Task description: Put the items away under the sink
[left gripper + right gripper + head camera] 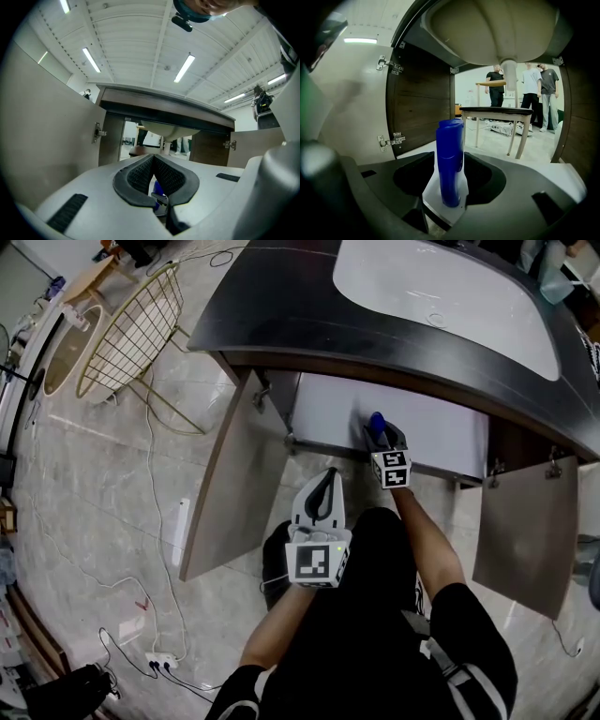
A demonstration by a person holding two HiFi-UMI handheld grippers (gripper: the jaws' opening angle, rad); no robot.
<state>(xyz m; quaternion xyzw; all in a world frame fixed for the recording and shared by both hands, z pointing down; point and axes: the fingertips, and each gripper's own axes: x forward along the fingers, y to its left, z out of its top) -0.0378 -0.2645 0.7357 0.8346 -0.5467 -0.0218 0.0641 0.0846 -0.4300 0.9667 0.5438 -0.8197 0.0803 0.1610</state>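
Head view shows a big dark counter (272, 306) with a white sink (441, 296) set in it. Under it is a cupboard with a white floor (441, 432). Both cupboard doors are wide open: the left door (225, 484) swings out to one side and the right door (525, 531) to the other. A person in black clothes is low down in front of the cupboard. A wire chair (131, 334) stands well apart on the tiled floor, off to the left.

The right gripper (382, 434) reaches into the cupboard, under the sink. Its two jaws press on both sides of a bottle (376, 421). The bottle is bright blue all over, tall and round, with a flat top. A thin line runs round it where the cap starts. It stands upright between the dark pads (485, 176), with white cupboard floor below it. Up above it, the right gripper view shows the pale round bottom of the sink bowl (497, 28) and the pipe (509, 75) coming down from it. The back of the cupboard is open, so a small table (497, 111) and some people (494, 89) standing can be seen far behind.

The left gripper (324, 479) is outside the cupboard, close to the person's knees. Its jaws are together, touching at the tips, and they hold nothing.

Two small metal hinges (389, 64) sit on the inside of the left door.
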